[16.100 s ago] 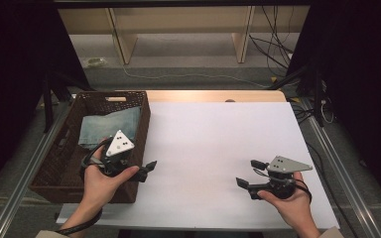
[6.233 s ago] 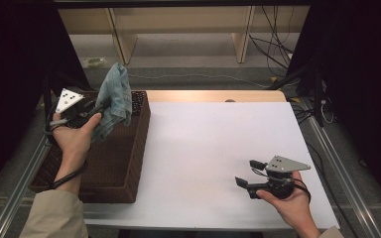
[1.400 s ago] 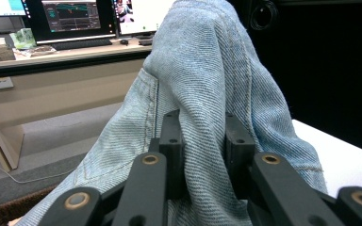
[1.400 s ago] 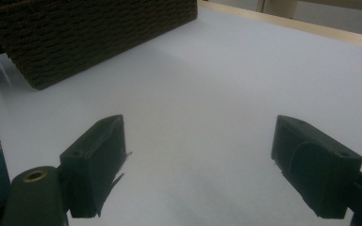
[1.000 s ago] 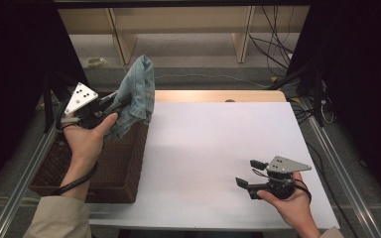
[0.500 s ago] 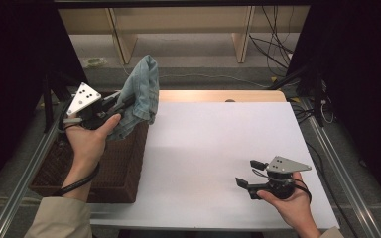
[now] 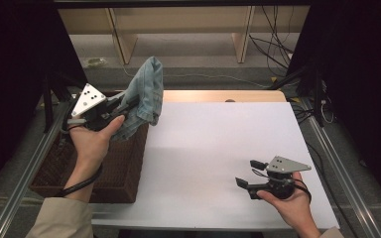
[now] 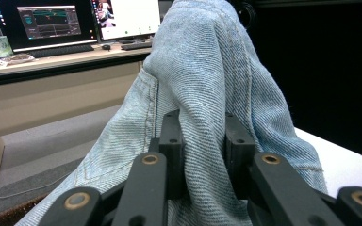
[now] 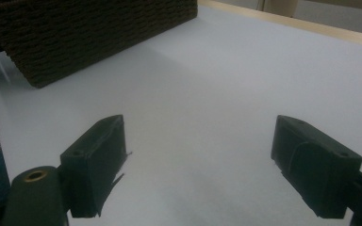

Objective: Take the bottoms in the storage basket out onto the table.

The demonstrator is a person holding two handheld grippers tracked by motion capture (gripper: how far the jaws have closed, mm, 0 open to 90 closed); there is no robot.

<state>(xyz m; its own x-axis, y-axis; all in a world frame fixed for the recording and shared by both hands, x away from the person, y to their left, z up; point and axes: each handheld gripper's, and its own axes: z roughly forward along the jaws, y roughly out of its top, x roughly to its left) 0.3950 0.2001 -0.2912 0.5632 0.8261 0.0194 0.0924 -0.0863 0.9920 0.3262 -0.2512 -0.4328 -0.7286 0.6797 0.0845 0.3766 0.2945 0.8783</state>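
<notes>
A light blue denim garment (image 7: 144,96) hangs bunched in the air above the far right corner of the dark wicker basket (image 7: 114,168). My left gripper (image 7: 129,105) is shut on it; in the left gripper view the denim (image 8: 207,84) rises in a fold between the two jaws of that gripper (image 8: 201,141) and drapes down both sides. My right gripper (image 7: 248,173) rests low over the white table (image 7: 218,139) at the front right, open, with bare tabletop between its jaws (image 9: 198,165).
The basket stands at the table's left edge; its woven wall (image 9: 89,28) lies far off in the right gripper view. Metal rails (image 7: 30,168) run along both sides of the table. Wooden shelving legs (image 7: 119,39) and cables (image 7: 278,44) are on the floor beyond.
My left hand has carried the denim slightly right and up, over the basket's right edge. The right gripper has stayed still.
</notes>
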